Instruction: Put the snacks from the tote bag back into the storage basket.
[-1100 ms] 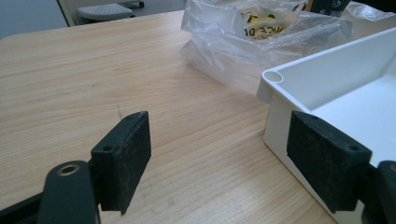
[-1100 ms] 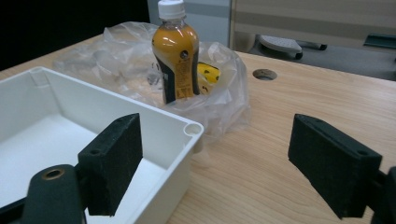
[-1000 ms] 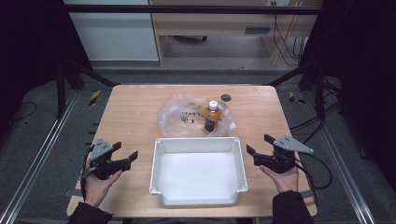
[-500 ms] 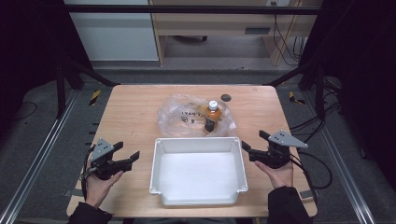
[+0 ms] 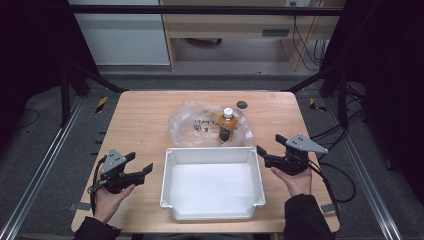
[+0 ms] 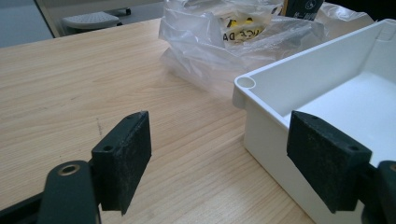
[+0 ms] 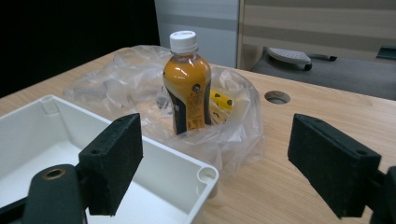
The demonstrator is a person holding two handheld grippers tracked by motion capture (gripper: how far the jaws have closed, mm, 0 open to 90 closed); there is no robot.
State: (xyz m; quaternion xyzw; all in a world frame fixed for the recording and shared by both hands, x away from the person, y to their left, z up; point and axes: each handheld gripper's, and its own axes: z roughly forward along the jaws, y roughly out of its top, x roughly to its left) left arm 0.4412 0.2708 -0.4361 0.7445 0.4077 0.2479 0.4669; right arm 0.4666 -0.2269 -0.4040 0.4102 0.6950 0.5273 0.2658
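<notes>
Jaws wide apart on your right gripper (image 5: 268,148) and left gripper (image 5: 139,168), both holding nothing. Orange bottle (image 7: 188,83) stands upright in the clear bag (image 5: 200,125), ahead of your right gripper, beyond the white tray's (image 5: 212,154) corner.

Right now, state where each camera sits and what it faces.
High view: above the person's side, looking forward and down on the table; both hands, left tool, right tool.
Left gripper view: along its black jaws toward the white bin.
Right gripper view: along its jaws toward the bottle.
All share the plastic bag.
</notes>
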